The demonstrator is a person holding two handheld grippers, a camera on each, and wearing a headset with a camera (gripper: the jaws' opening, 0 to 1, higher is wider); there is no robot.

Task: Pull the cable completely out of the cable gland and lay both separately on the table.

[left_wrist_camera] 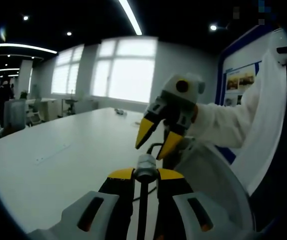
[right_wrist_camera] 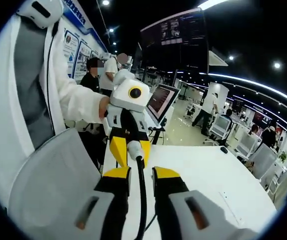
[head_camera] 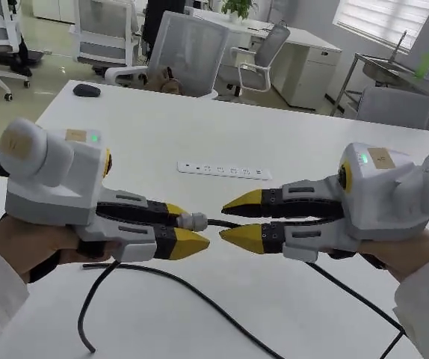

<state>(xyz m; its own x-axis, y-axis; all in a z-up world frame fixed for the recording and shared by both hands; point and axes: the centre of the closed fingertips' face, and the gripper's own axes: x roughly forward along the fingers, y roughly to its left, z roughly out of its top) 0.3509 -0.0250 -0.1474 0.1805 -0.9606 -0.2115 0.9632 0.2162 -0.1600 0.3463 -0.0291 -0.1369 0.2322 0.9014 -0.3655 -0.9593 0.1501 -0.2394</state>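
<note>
My left gripper [head_camera: 192,224] is shut on a small grey cable gland [head_camera: 193,221], held above the white table [head_camera: 274,134]. A black cable [head_camera: 162,275] passes through the gland; one part loops on the table below the left gripper. The other part leaves the gland's front and runs between the jaws of my right gripper [head_camera: 224,219], which stands open around it, tip to tip with the left. In the left gripper view the gland [left_wrist_camera: 146,165] sits between the yellow tips, with the right gripper [left_wrist_camera: 152,150] beyond. The right gripper view has the cable [right_wrist_camera: 141,192] in the gap of the right gripper [right_wrist_camera: 141,172].
A white power strip [head_camera: 224,170] lies mid-table beyond the grippers. A dark mouse [head_camera: 87,90] rests near the far left edge. Office chairs [head_camera: 188,52] stand behind the table. The cable [head_camera: 349,293] trails toward the near right edge.
</note>
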